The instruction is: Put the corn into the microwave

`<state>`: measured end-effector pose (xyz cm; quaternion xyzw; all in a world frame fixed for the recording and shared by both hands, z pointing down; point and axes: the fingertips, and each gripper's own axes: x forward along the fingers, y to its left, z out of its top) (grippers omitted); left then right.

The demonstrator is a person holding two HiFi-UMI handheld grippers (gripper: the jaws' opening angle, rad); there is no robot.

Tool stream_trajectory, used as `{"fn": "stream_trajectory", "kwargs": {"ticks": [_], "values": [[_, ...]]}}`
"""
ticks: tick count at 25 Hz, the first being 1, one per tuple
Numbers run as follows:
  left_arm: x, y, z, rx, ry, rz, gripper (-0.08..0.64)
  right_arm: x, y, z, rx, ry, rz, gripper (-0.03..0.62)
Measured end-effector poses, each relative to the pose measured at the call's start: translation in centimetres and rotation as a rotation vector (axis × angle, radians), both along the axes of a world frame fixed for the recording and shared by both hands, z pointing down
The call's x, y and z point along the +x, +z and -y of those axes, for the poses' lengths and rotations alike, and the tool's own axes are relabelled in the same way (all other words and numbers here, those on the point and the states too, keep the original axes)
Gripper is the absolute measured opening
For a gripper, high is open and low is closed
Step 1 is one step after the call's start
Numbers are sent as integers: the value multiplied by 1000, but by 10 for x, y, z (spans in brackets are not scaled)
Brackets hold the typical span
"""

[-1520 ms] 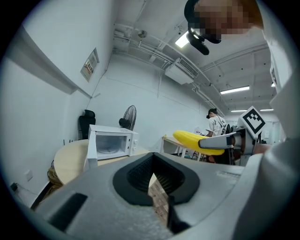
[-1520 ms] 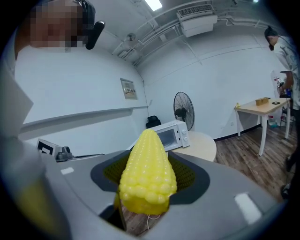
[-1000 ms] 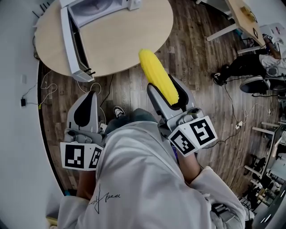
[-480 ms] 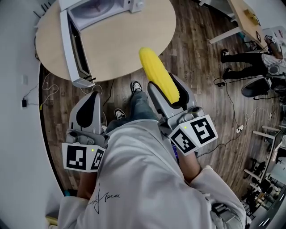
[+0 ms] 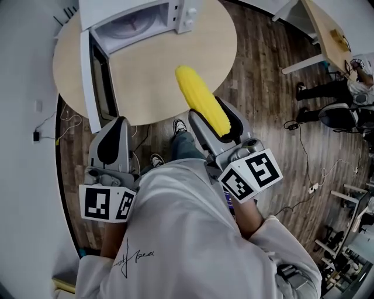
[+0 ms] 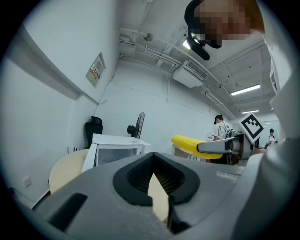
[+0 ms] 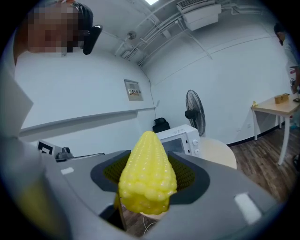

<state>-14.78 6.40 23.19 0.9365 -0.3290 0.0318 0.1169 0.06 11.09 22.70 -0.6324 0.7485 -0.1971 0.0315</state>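
Looking down, the biggest thing is the dark wood plank floor (image 5: 263,87), with a few cables trailing across it. At the far left is a round table (image 5: 152,76) with a smooth pale top. A boxy white microwave (image 5: 140,17) sits on the table's far side, and its door (image 5: 93,82) is swung wide open toward the near left.

Both grippers are grey and chunky, with black ribbed pads. The left gripper (image 5: 114,146) hangs near the table's edge with its jaws closed together and nothing in them. The right gripper (image 5: 217,124) is clamped on the corn (image 5: 201,108). The jaws squeeze the fat end from both sides, and the tapered tip pokes out past them toward the far side, over the table's near edge. It's bright yellow and bumpy with kernels. It's not in the microwave yet.
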Motion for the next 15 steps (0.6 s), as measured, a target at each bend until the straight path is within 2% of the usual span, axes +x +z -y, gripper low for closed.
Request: {"fn": "stream_trajectory", "kwargs": {"ticks": [11,15], "values": [[45,-8,56,5,-77,10,-9,39,6,69,-6,-126,25,261],[51,-8,73,0,-136,13,-9,50,10,88,-14,-172,35,261]]}}
